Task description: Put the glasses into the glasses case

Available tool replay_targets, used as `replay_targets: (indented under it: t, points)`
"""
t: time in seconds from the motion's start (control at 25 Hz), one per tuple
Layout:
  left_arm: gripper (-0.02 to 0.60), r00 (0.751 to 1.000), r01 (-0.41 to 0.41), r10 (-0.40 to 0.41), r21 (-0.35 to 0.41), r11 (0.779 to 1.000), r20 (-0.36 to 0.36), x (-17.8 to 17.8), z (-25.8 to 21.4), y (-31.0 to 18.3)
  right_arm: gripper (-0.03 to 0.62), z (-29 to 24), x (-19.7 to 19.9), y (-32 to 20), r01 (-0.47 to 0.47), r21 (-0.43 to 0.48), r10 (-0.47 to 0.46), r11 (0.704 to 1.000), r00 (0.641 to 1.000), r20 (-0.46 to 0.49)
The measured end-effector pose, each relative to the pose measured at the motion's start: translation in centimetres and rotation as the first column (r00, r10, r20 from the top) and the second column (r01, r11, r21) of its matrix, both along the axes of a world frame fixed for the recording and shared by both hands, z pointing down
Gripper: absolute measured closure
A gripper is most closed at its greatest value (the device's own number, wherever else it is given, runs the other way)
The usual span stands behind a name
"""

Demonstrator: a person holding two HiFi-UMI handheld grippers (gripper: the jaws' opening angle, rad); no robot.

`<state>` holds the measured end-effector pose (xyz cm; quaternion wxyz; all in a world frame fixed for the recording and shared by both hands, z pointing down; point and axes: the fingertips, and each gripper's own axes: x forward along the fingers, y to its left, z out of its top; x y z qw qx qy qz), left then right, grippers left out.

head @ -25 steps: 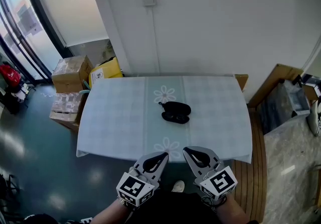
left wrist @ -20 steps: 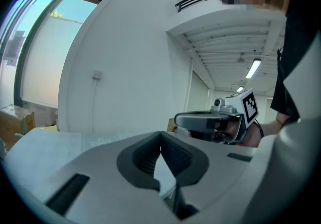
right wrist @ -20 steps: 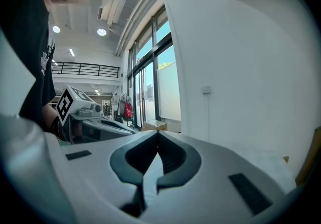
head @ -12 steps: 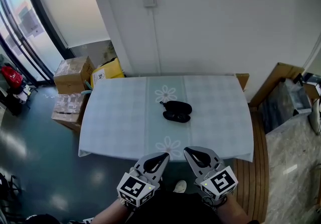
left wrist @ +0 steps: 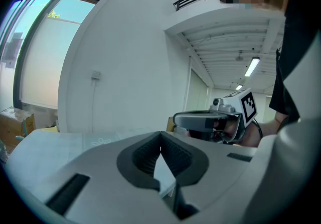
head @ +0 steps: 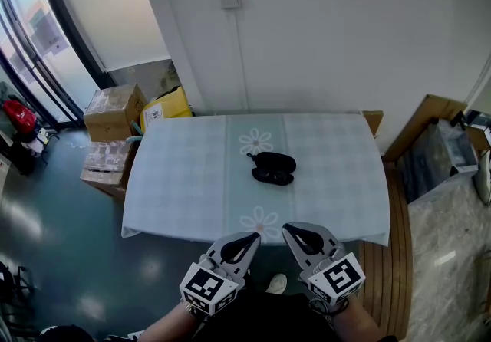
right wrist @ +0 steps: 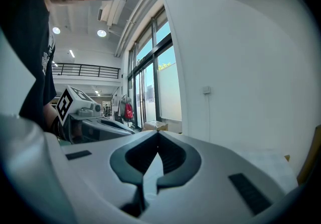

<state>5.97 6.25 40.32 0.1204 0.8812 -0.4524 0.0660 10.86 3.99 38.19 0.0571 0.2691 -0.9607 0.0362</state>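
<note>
Nothing of the task is being shown as done yet. The glasses (head: pixel 272 177) and the glasses case (head: pixel 275 162) are being seen as two dark shapes lying touching near the middle of the tabletop (head: pixel 184 179). The case is being taken for the farther one, though this is being judged from a small, distant view, and whether it is open cannot be told. The left gripper (head: pixel 252 238) and the right gripper (head: pixel 287 229) are being held side by side off the near edge of the tabletop, well apart from both things. On each gripper the jaws are being pressed together at the tips, with nothing caught between them. By this reading every step is being left to do: reaching in, opening the case if need be, lifting the glasses and laying them inside.
</note>
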Motion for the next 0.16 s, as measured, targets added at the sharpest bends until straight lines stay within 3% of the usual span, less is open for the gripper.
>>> replay_targets:
  t: [0.16]
  points:
    - [0.555,1.000,0.002,-0.002,0.001,1.000,-0.001,-0.32,-0.06,0.15,0.572,-0.01,-0.29,0.13,0.001,0.000,-0.001,1.000,1.000,-0.002]
